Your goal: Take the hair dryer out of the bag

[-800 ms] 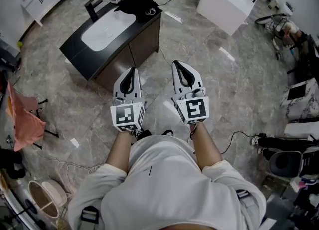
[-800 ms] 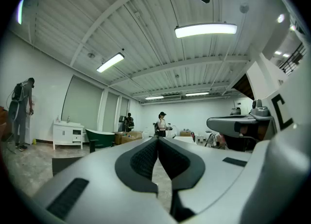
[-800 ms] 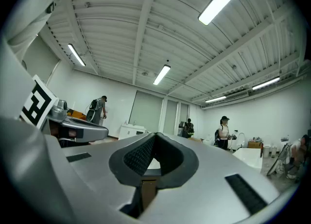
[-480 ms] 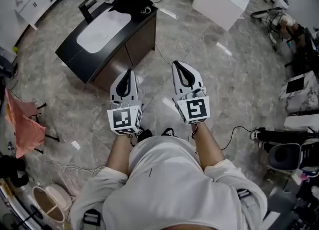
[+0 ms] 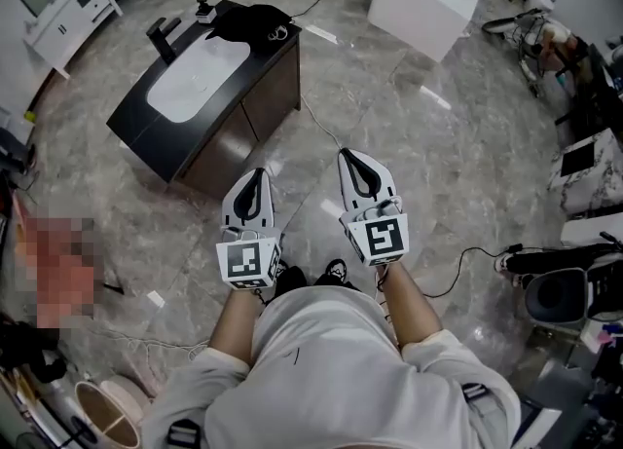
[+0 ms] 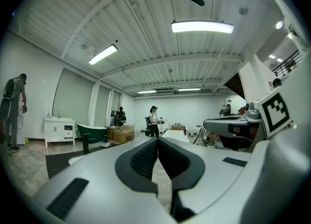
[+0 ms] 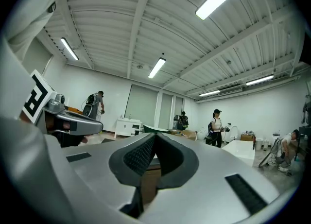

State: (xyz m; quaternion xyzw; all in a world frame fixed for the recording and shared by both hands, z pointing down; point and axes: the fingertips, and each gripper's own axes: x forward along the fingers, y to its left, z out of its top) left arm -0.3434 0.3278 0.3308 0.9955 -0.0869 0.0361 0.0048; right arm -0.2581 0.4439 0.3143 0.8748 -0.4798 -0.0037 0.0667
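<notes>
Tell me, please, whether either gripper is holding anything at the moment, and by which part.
Nothing is held: the left gripper and the right gripper each have their fingers shut together with nothing between them.

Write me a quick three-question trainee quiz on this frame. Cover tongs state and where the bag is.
1. True or false: the left tongs grip the black bag.
2. The black bag lies: A) on the floor; B) on top of the sink cabinet; C) on a chair.
3. Fill in: the right tongs are ____ (open or shut), with nothing between them.

Key: 1 false; 2 B; 3 shut.
</notes>
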